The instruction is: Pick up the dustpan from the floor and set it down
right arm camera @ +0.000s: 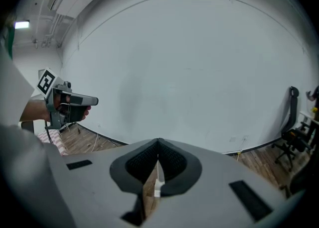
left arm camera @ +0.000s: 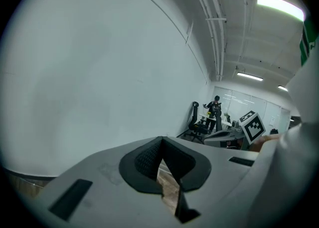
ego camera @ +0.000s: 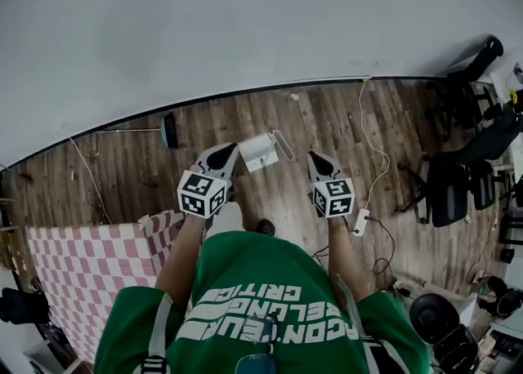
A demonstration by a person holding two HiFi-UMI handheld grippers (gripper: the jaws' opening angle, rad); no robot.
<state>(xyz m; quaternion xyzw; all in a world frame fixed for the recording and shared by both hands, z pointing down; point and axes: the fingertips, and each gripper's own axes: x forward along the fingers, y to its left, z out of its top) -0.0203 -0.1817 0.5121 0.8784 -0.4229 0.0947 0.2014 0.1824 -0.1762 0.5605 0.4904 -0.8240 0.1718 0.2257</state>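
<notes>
**Jaws closed on nothing, both sides**

Your left gripper [ego camera: 225, 152] has its jaws together tip to tip, with only floor showing behind them. Your right gripper [ego camera: 316, 157] is the same. Both hang above the wooden floor [ego camera: 131, 168] without touching the dustpan [ego camera: 260, 150], which lies at 12 o'clock between them. It is white and boxy, with a pale handle-like bar on its 3 o'clock side. You cannot tell whether anything is in it. A pink checked mat [ego camera: 82, 266] lies at 8 o'clock and office chairs [ego camera: 458, 180] stand at 3 o'clock.
</notes>
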